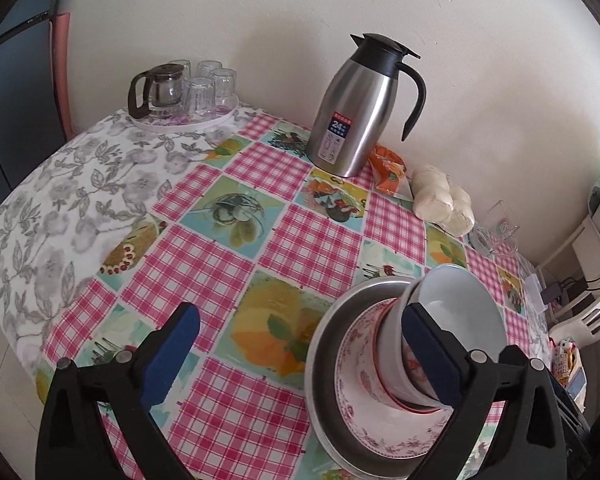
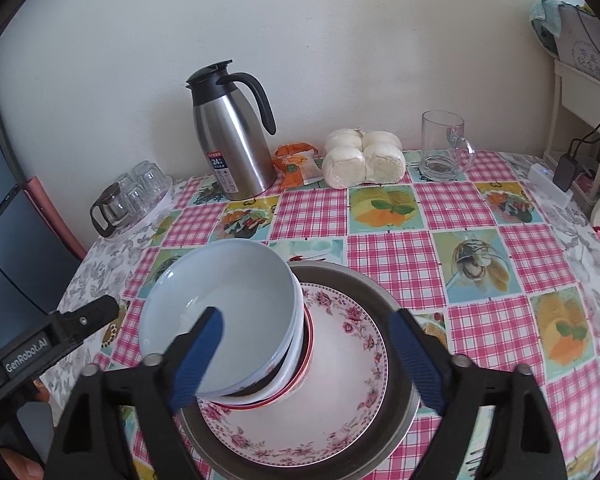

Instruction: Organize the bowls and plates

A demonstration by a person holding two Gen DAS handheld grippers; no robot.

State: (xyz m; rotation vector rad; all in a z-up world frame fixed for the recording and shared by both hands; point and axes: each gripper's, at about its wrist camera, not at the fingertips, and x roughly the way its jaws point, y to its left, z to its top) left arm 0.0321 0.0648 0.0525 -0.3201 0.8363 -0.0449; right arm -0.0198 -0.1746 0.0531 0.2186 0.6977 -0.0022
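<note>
Jaws of both grippers wide apart around stacked bowls (image 2: 220,312), thermos (image 2: 232,136) and buns (image 2: 362,160) behind.

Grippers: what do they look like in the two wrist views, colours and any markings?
Both the left gripper and the right gripper have black angular arms with silver round pivot pins and two long blue ribbed pads. In the right wrist view, the left gripper's black body carries white "GenRobot.AI" lettering. No cables or sleeves show.

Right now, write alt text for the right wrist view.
A stack of bowls leans left on a floral plate inside a metal pan, between the open right gripper jaws. Behind stand a steel jug, buns and a glass mug.
</note>
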